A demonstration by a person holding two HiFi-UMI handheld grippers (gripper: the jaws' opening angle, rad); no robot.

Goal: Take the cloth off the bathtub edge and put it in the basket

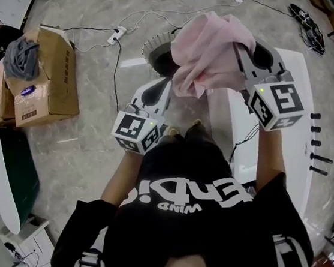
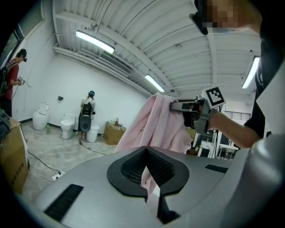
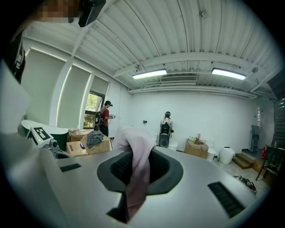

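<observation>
A pink cloth (image 1: pixel 207 50) hangs in the air in front of the person, stretched between both grippers. My right gripper (image 1: pixel 241 48) is shut on its upper part, and the fabric spills out of its jaws (image 3: pixel 136 178) as a bunched fold (image 3: pixel 138 151). Lower and to the left, my left gripper (image 1: pixel 163 87) is shut on a bottom corner; a thin strip of cloth (image 2: pixel 156 124) runs into its jaws (image 2: pixel 149 178). The round basket (image 1: pixel 155 48) stands on the floor beyond the cloth, half hidden by it. The white bathtub (image 1: pixel 299 86) lies at the right.
A cardboard box (image 1: pixel 47 79) with a grey garment on it stands at the left. A power strip (image 1: pixel 117 34) and cables lie on the floor near the basket. Another white tub (image 1: pixel 4 176) is at the lower left. People (image 3: pixel 167 127) stand by the far wall.
</observation>
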